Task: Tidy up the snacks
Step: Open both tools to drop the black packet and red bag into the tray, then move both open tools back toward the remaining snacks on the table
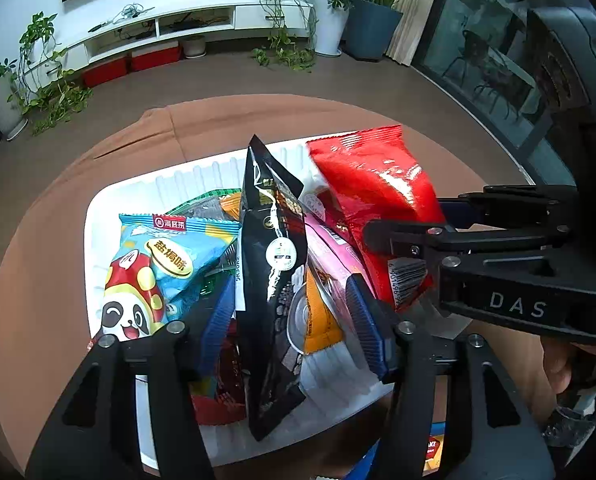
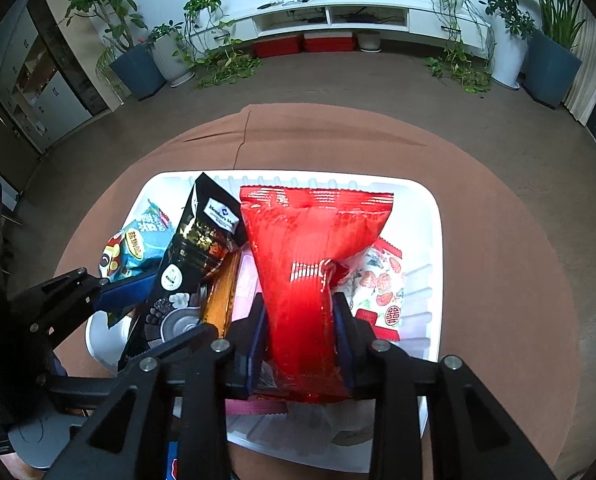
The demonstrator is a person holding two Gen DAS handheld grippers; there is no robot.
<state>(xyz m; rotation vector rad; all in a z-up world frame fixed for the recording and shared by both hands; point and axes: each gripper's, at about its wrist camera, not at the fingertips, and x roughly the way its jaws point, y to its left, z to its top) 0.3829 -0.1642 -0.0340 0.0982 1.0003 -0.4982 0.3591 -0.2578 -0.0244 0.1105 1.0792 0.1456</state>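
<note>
A white tray [image 1: 98, 208] on a round brown table holds several snack packs. My left gripper [image 1: 294, 320] is in the tray with its jaws apart around an upright black pack [image 1: 272, 264]; whether the pads press on it is unclear. My right gripper [image 2: 300, 320] is shut on a red bag [image 2: 310, 248] and holds it upright over the tray [image 2: 430, 216]. The red bag also shows in the left wrist view [image 1: 378, 196], with the right gripper [image 1: 398, 256] coming in from the right. The black pack [image 2: 196, 248] leans left of the red bag. A blue panda pack [image 1: 158, 272] lies at the tray's left.
A white and red pack [image 2: 382, 280] lies in the tray behind the red bag. An orange pack [image 1: 318, 316] and a pink pack [image 1: 330, 248] lie beside the black one. The brown table [image 2: 498, 240] has bare cloth around the tray. Potted plants and a white cabinet stand far behind.
</note>
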